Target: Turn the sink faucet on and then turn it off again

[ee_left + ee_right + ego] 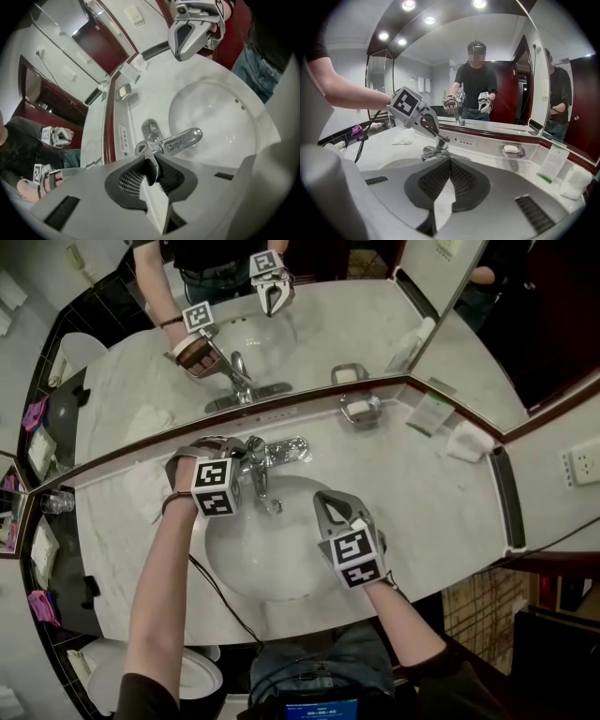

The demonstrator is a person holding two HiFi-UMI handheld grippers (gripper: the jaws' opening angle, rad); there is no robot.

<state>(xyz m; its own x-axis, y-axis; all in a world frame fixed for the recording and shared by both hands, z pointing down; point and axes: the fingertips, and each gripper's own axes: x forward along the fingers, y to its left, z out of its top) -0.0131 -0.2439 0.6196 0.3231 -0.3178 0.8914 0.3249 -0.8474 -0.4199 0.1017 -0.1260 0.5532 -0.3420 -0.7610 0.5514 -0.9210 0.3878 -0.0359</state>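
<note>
The chrome faucet [265,465] stands at the back of the white basin [281,568]. My left gripper [246,463] comes in from the left and is shut on the faucet's lever handle [151,161], which shows as a thin dark blade pinched between the pads. The spout [185,139] reaches out over the bowl. I cannot tell whether water runs. My right gripper [325,502] hovers over the basin's right side, shut with nothing between its jaws [449,164]. In the right gripper view the left gripper [436,133] sits on top of the faucet [436,151].
A soap dish [361,409] with a white bar stands right of the faucet by the mirror. A card [431,413] and a folded white towel [466,442] lie at the counter's right end. A white cloth [404,137] lies left of the faucet. A black cable [220,592] crosses the basin's front rim.
</note>
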